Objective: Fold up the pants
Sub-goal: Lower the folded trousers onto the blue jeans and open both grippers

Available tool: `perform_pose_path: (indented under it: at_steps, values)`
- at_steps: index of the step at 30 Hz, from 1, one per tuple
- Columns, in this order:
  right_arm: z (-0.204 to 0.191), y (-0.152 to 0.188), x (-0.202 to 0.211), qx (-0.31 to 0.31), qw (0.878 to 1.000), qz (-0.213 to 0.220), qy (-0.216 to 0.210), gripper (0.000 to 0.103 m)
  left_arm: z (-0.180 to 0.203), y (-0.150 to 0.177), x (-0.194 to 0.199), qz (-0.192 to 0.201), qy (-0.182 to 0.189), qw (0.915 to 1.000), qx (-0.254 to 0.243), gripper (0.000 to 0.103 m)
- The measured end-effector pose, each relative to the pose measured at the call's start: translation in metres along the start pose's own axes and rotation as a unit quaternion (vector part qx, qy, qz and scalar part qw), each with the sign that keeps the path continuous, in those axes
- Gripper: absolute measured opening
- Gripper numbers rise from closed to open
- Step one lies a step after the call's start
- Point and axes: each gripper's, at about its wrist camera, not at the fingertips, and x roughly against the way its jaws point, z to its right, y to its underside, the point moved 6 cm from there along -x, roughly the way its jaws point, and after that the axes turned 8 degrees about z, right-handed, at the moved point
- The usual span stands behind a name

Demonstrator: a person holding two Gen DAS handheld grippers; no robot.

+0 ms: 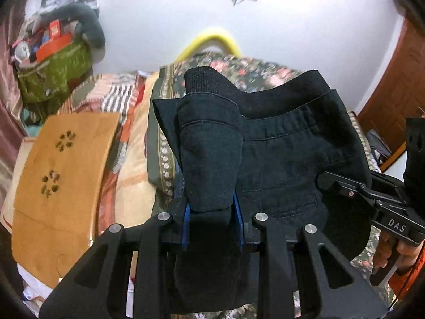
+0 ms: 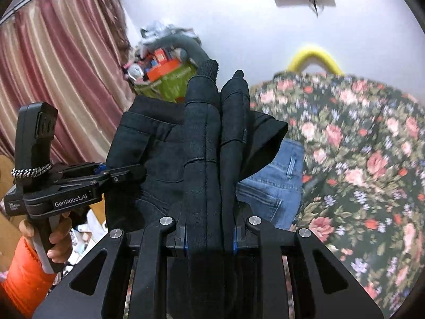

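Black cloth is bunched between the fingers of the left gripper (image 1: 211, 226), and the right gripper (image 2: 209, 235) pinches another bundle of the same pants (image 1: 279, 143). Both clamp near the waistband, so the garment hangs stretched between them, held up above the flowered bed (image 2: 358, 146). Its long axis seems to run side to side from hand to hand. Neither hand looks nearer; I would lower both together. Blue jeans (image 2: 276, 183) lie underneath.

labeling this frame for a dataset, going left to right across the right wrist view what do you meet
pink curtain → left gripper, seen from the side → black pants clamped in the right gripper → blue jeans → floral bedspread
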Motion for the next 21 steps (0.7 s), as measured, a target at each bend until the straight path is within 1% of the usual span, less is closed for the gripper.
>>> perform_pose_path:
  at_steps: [2,6,11,14,17,19,20,21]
  values:
    - [0.008,0.007,-0.016,-0.014,1.0,-0.011,-0.002,0.019,-0.009,0.007,-0.026,-0.015,0.001,0.9999,0.008,0.026]
    - [0.022,0.024,-0.044,-0.025,0.999,-0.034,0.004,0.019,-0.019,0.025,-0.072,-0.037,0.001,0.9993,-0.004,0.026]
    - [0.048,0.044,-0.077,-0.052,0.996,-0.072,0.023,0.02,-0.02,0.038,-0.114,-0.063,-0.007,0.998,-0.004,0.027]
    - [0.061,0.053,-0.09,-0.055,0.992,-0.101,0.042,0.023,-0.018,0.044,-0.131,-0.076,-0.021,0.9969,-0.007,0.031]
    - [0.069,0.058,-0.093,-0.054,0.989,-0.124,0.064,0.028,-0.019,0.049,-0.135,-0.08,-0.039,0.996,-0.004,0.045]
    - [0.073,0.061,-0.089,-0.05,0.987,-0.13,0.078,0.031,-0.029,0.051,-0.136,-0.087,-0.053,0.9947,0.014,0.065]
    - [0.075,0.061,-0.086,-0.047,0.987,-0.13,0.085,0.032,-0.035,0.052,-0.133,-0.091,-0.058,0.9937,0.033,0.068]
    - [0.077,0.062,-0.08,-0.04,0.986,-0.129,0.095,0.032,-0.037,0.052,-0.13,-0.09,-0.053,0.9936,0.045,0.069]
